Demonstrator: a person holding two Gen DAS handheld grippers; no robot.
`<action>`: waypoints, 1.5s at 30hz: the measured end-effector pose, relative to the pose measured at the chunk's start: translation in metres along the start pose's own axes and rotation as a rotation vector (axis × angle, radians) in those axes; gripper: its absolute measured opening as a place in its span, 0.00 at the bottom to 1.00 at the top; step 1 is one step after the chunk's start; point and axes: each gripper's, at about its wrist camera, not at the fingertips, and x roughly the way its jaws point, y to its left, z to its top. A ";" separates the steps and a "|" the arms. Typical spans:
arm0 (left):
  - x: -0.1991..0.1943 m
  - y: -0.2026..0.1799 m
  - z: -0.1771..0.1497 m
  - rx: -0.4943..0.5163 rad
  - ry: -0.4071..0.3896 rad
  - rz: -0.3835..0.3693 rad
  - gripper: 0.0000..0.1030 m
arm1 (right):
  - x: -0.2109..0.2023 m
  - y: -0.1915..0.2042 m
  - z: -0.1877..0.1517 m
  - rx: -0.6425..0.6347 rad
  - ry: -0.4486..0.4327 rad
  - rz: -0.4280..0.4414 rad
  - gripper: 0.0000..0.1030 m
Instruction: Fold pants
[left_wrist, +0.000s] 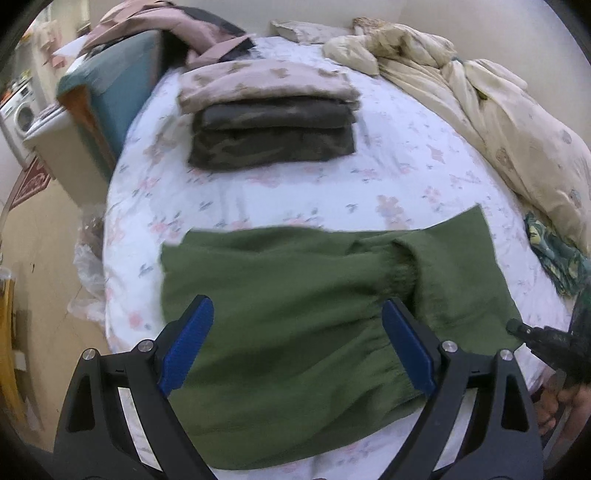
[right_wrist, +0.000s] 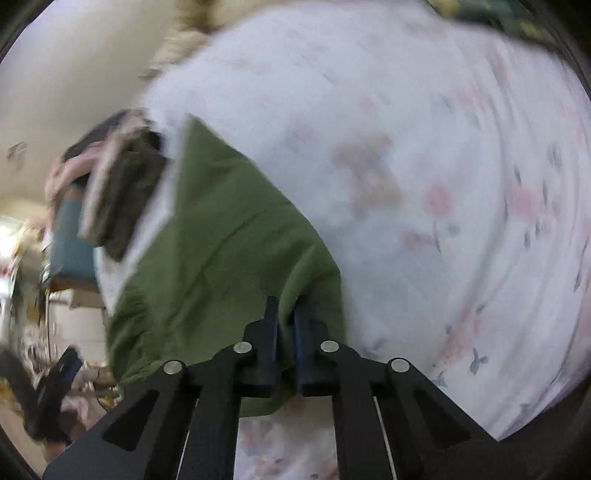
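1. The green pants (left_wrist: 295, 295) are seen lying partly folded on the bed (left_wrist: 406, 166), near its front edge, well apart from the stack of folded clothes (left_wrist: 269, 122) further back.
2. The left hand-held gripper (left_wrist: 297, 343) is held over the pants with its blue pads (left_wrist: 188, 343) spread wide; nothing is gripped.
3. The right hand-held gripper (right_wrist: 284, 343) is closed, and green cloth is seen between its fingers at the pants' edge.
4. For a clean fold, the pinched edge should be carried flat across and laid flush with the opposite edge.
5. The cloth should be steadied by the left side, so that no layer is dragged or bunched.
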 end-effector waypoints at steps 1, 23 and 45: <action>0.000 -0.012 0.009 0.010 0.001 -0.006 0.88 | -0.006 0.005 -0.002 -0.012 -0.009 0.015 0.05; 0.080 -0.179 0.074 0.269 0.308 -0.102 0.08 | -0.012 0.127 -0.054 -0.460 0.057 0.339 0.03; 0.069 0.136 0.019 0.068 0.247 -0.102 0.05 | 0.130 0.345 -0.216 -0.843 0.426 0.368 0.23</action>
